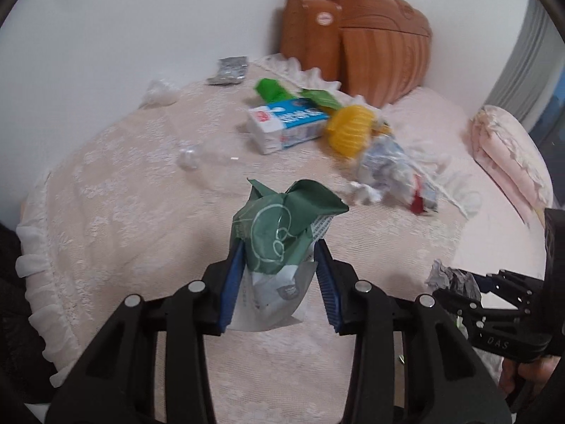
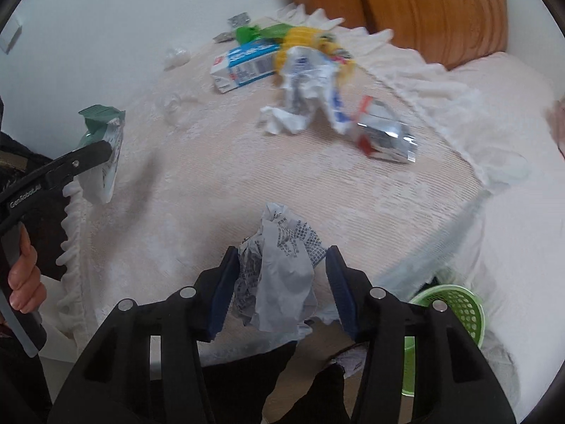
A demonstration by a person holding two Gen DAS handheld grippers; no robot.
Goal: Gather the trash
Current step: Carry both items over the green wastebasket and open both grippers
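My left gripper (image 1: 279, 247) is shut on a crumpled green and white wrapper (image 1: 282, 222), held above the bed; it also shows at the left of the right wrist view (image 2: 102, 134). My right gripper (image 2: 279, 251) is shut on a crumpled printed paper (image 2: 279, 268); that paper shows at the right of the left wrist view (image 1: 448, 277). More trash lies further up the bed: a blue and white carton (image 1: 286, 123), a yellow ribbed piece (image 1: 349, 130), green wrappers (image 1: 272, 88), crumpled plastic and tissue (image 1: 385, 173), and a silver foil packet (image 2: 385, 137).
A green mesh basket (image 2: 455, 307) stands low beside the bed, under my right gripper. A brown wooden headboard (image 1: 370, 42) is at the back. A folded pink blanket (image 1: 505, 155) lies at the right. A white wall runs along the left.
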